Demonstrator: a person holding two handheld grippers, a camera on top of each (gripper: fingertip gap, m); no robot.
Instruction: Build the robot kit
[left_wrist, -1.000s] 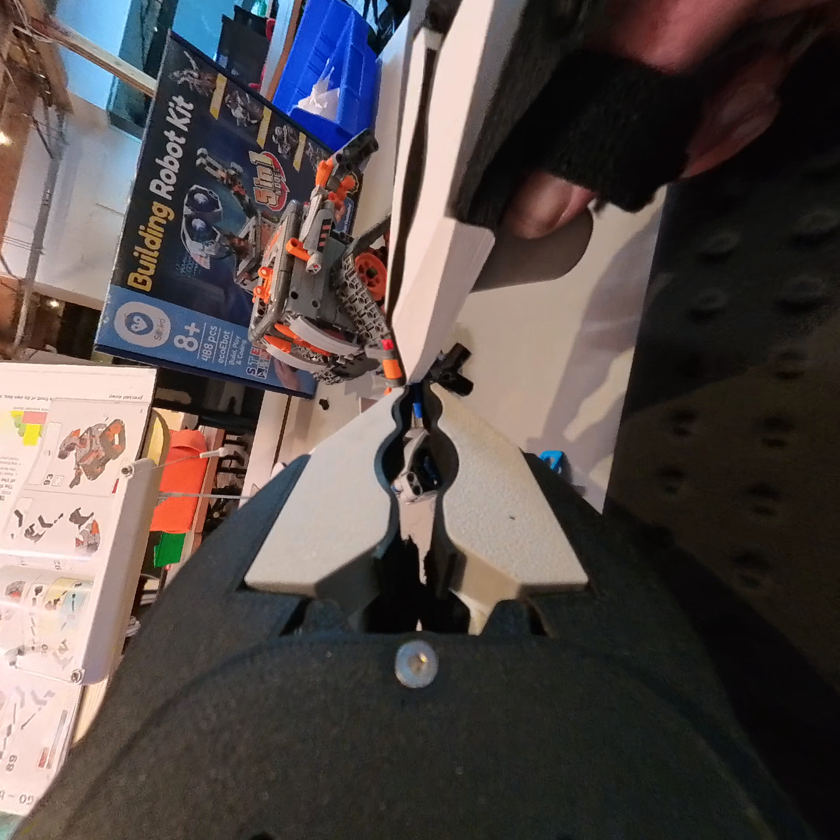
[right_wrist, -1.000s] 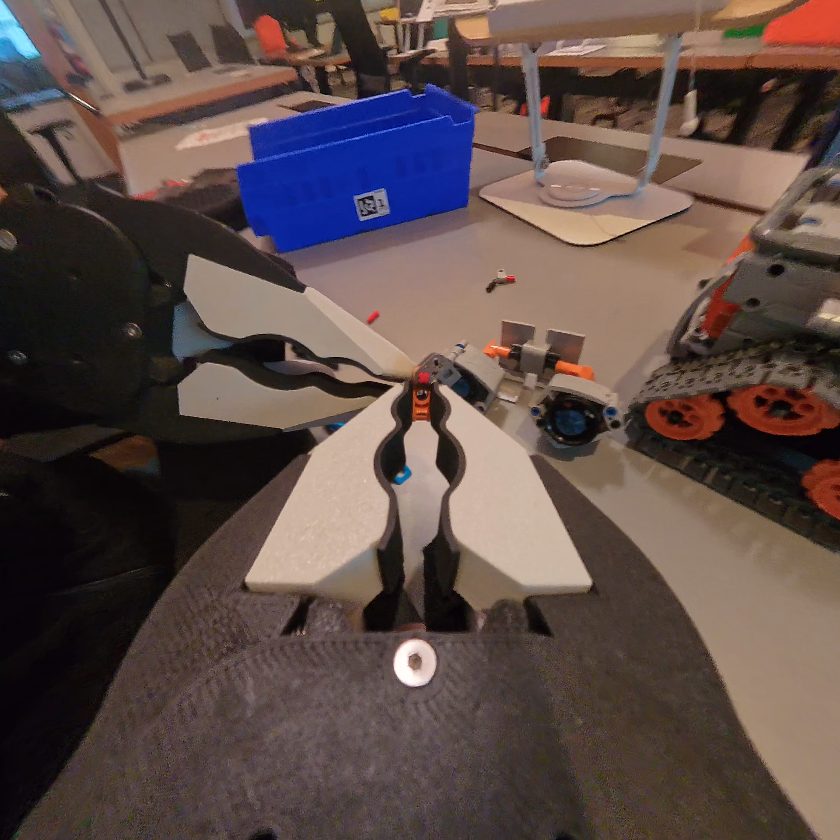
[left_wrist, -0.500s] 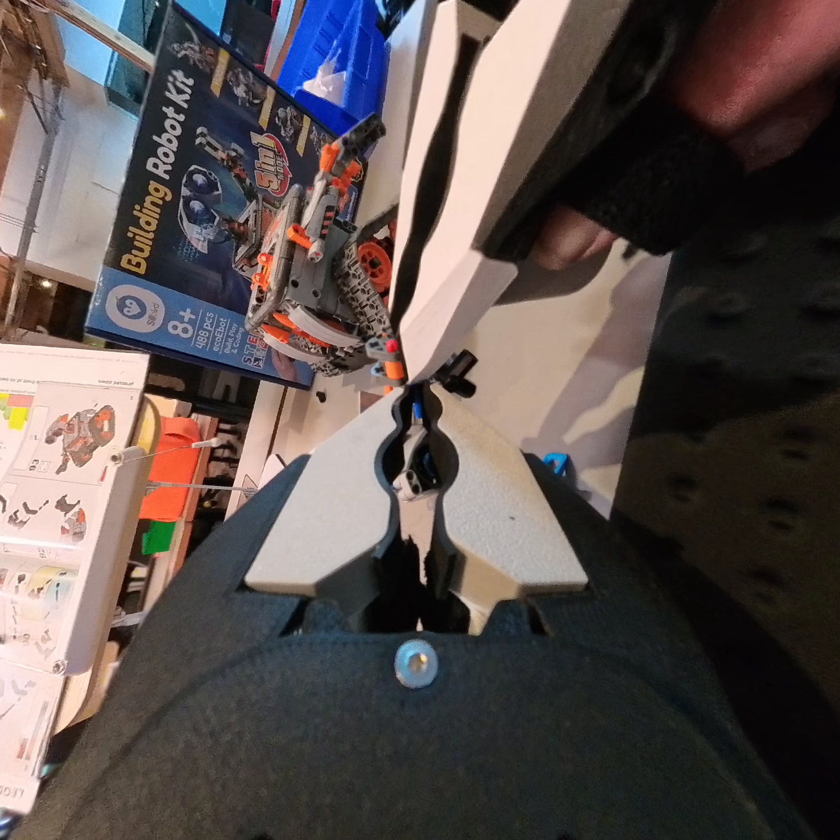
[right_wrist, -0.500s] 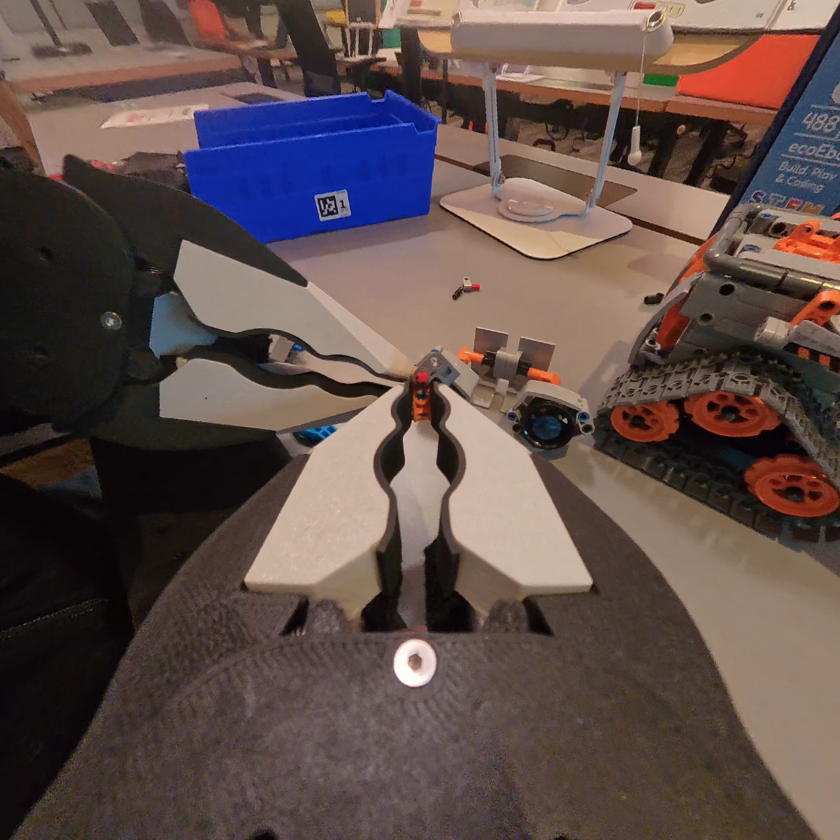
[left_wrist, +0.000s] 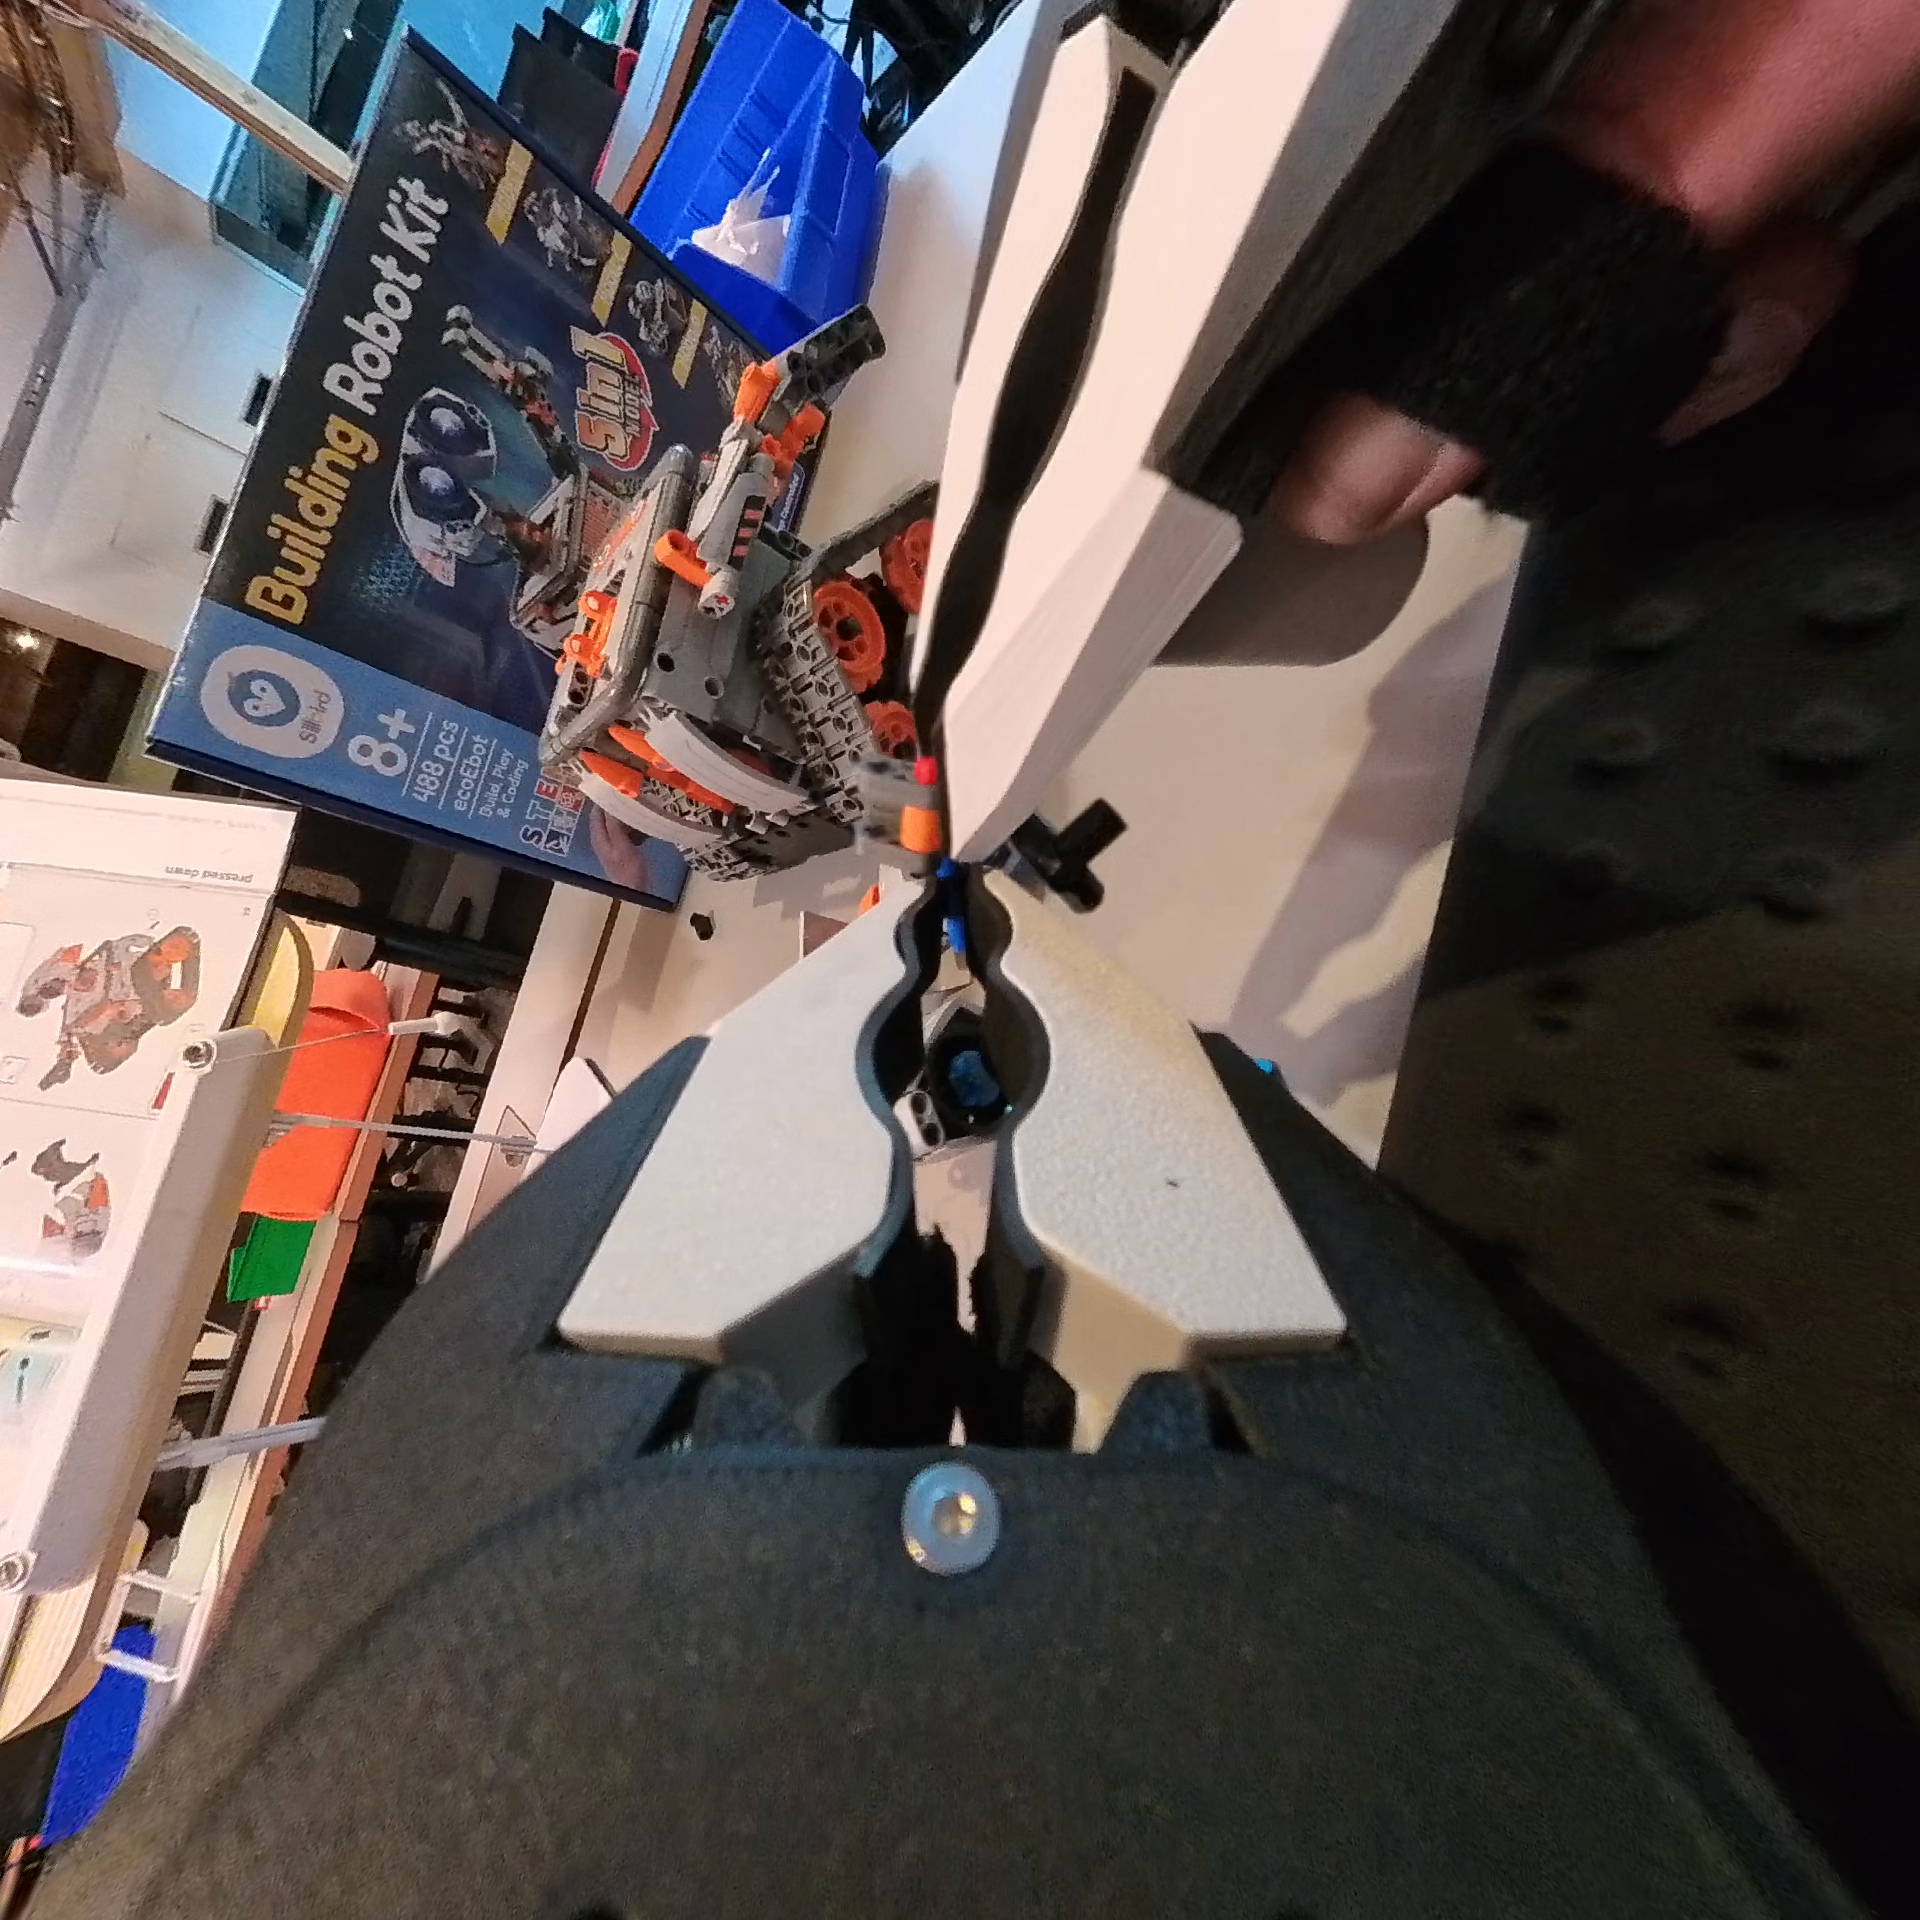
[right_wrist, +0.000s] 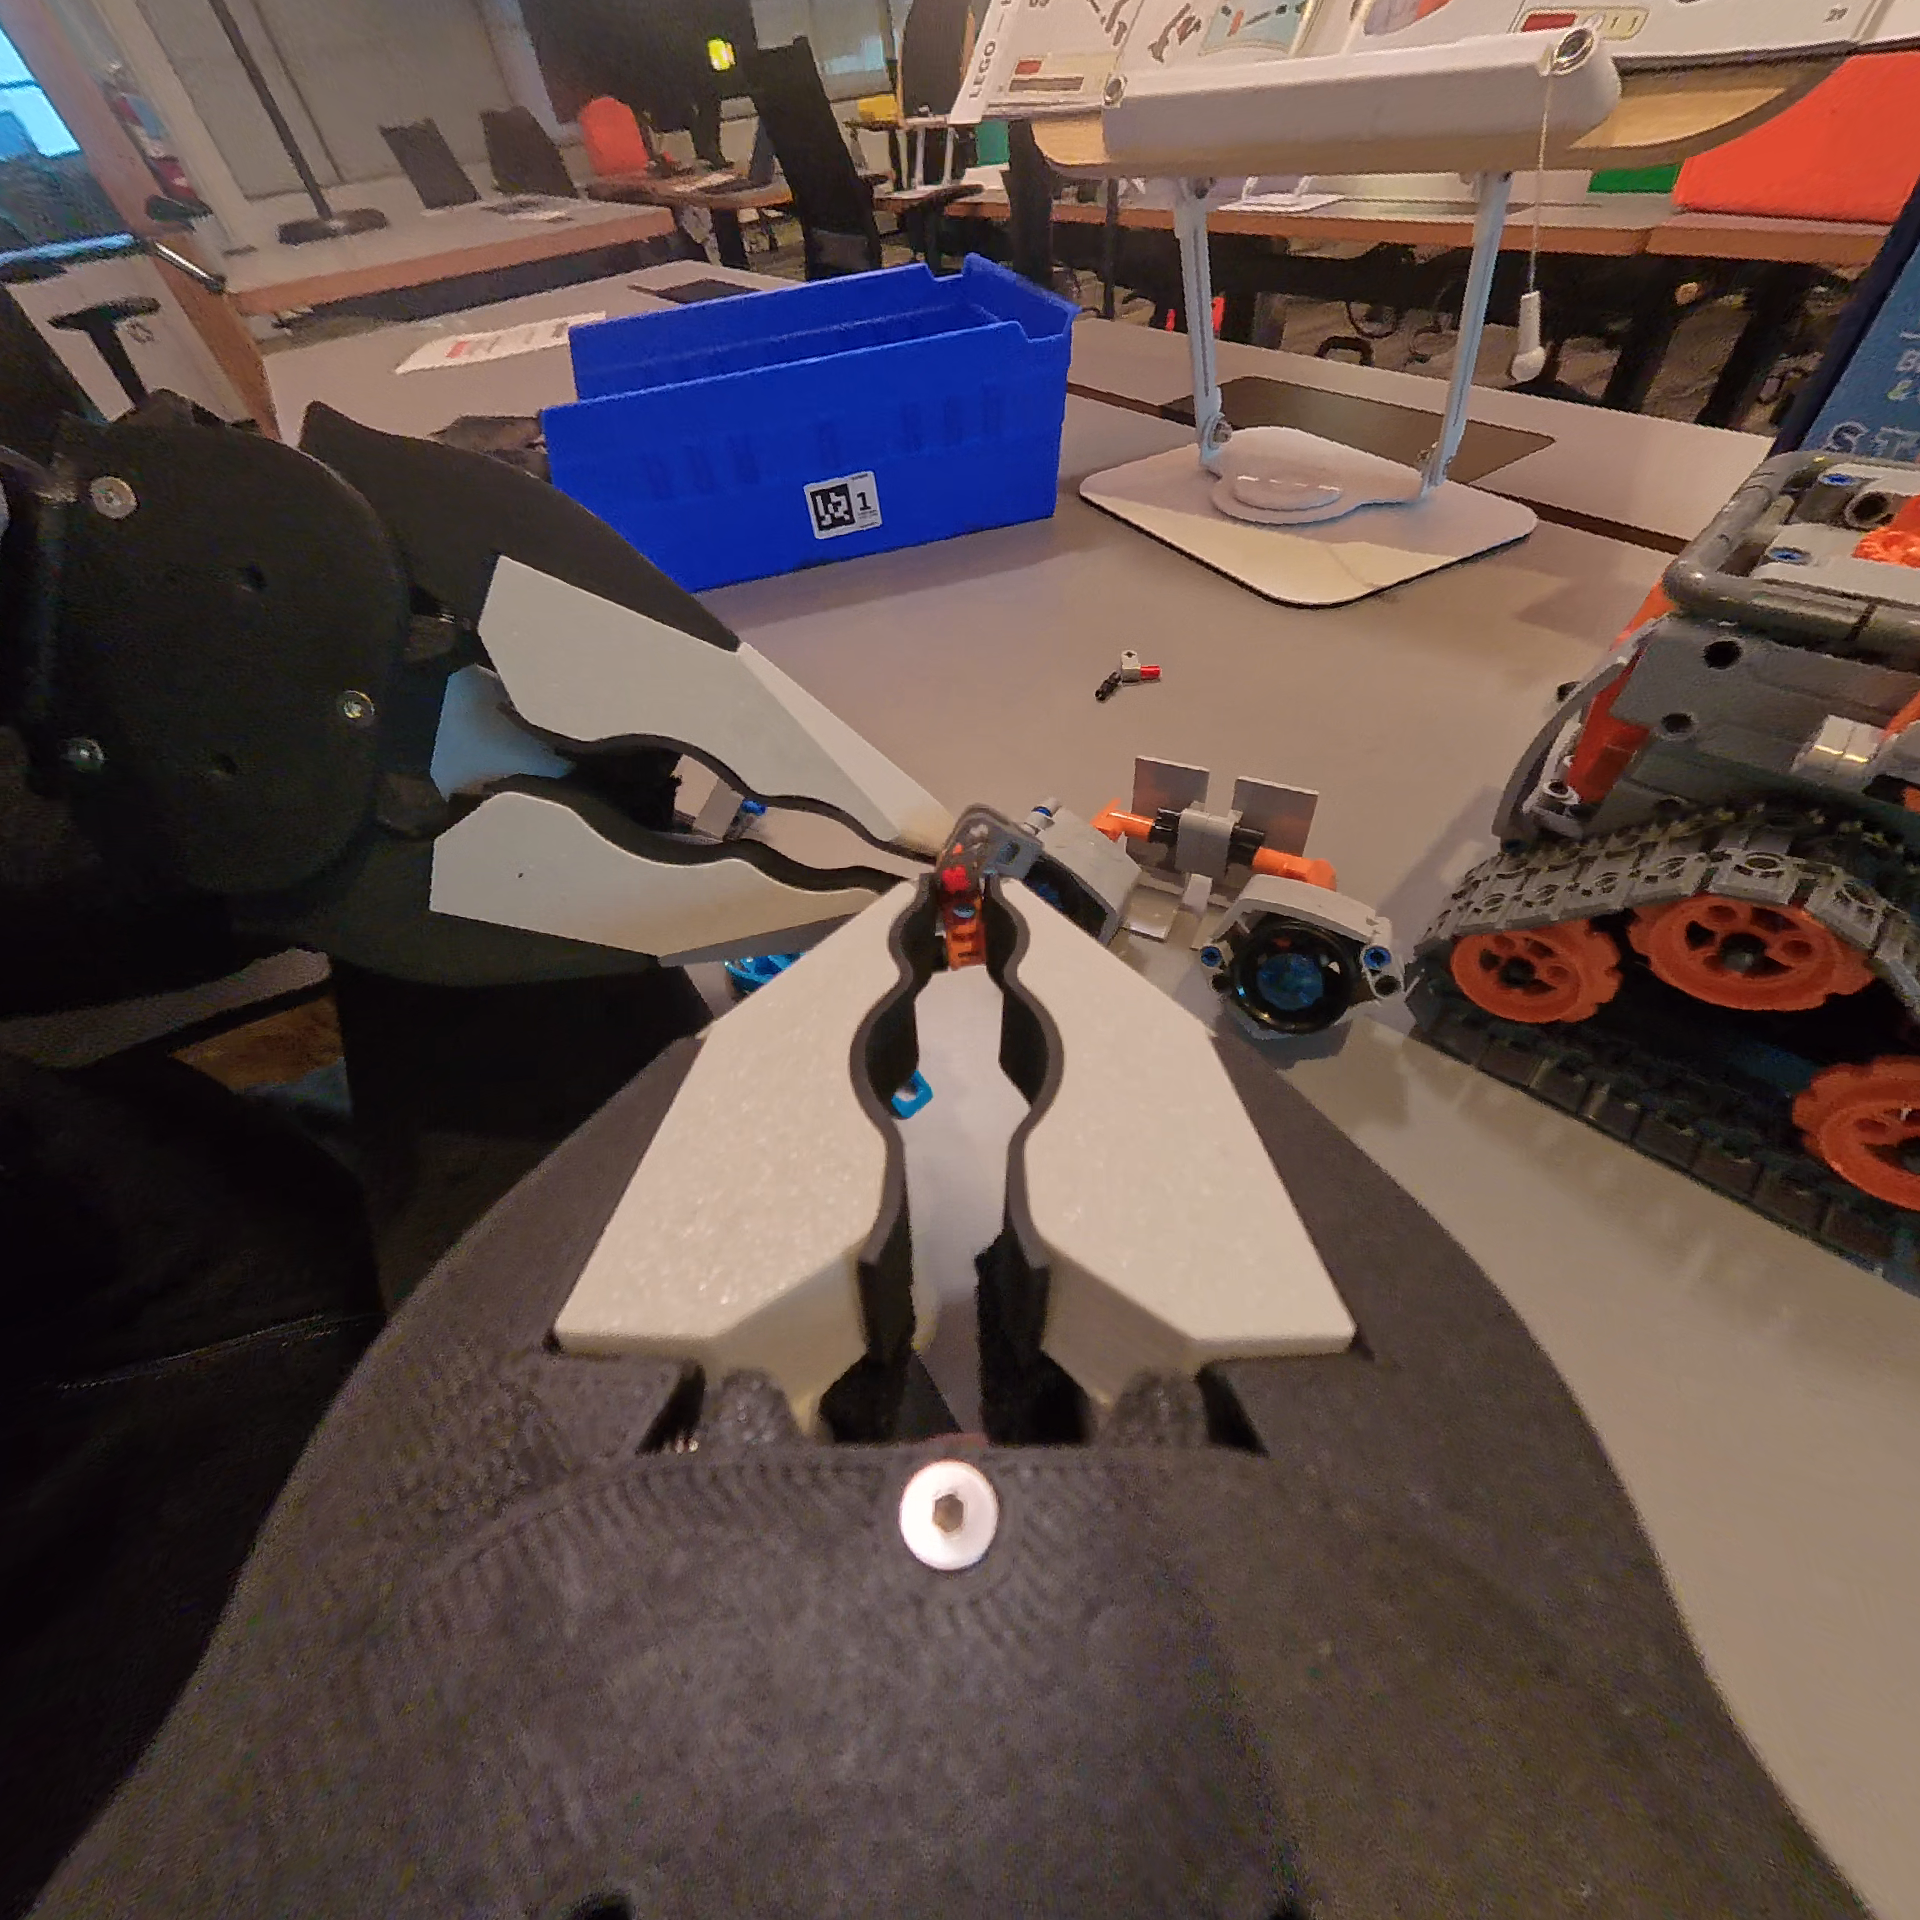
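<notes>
Right gripper (right_wrist: 958, 902) pinching small orange connector piece (right_wrist: 962, 928); left gripper (left_wrist: 951, 904) clamped on grey motor block (right_wrist: 1070, 871), tips meeting above grey table (right_wrist: 1351, 727). Pieces touching, join unclear; tracked robot model (right_wrist: 1714, 831) just beside, blue bin (right_wrist: 821, 436) behind

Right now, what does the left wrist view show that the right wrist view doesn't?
Only the left view shows the kit box front, the person's fingers on the other tool, and a grey-and-blue piece inside its own jaws. Only the right view shows the stand's base, loose pieces and an eye-like module. Both show the tracked robot model, the blue bin and the small orange piece.
</notes>
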